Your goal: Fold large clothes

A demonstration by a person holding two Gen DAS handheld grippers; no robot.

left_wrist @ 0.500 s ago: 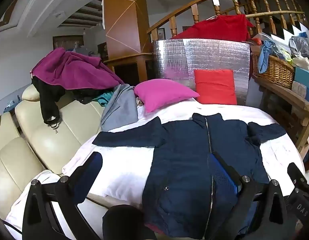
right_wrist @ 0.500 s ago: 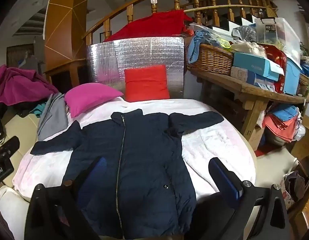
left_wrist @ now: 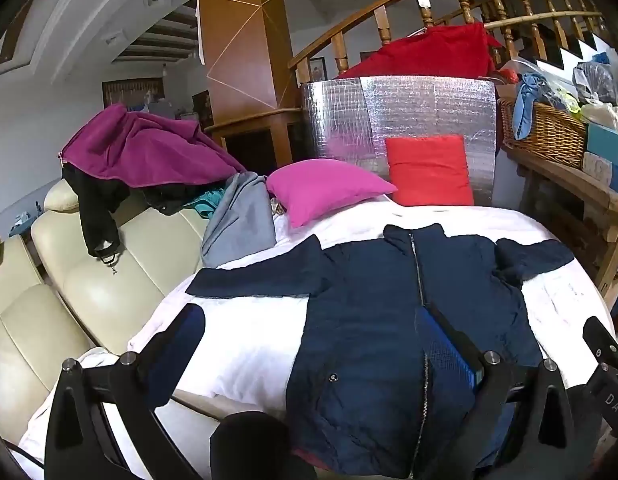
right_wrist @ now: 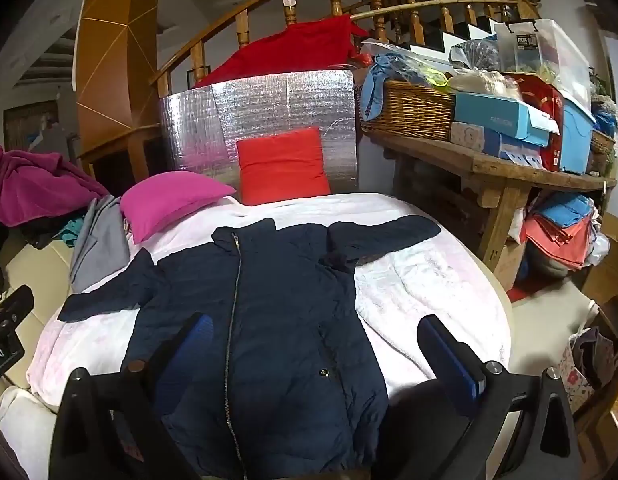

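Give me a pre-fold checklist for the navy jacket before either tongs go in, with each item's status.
1. Navy jacket lies flat, front up, on the white cover: ok.
2. Zip closed: ok along the stretch that shows; the hem end cannot tell.
3. Both sleeves spread outward: ok, though the sleeve toward the wooden table is bunched at the shoulder.
4. Left tongs open, nothing between them: ok.
5. Right tongs open, nothing between them: ok.
6. Room to fold: the pink pillow and grey garment sit close to the far sleeve; contact cannot tell.
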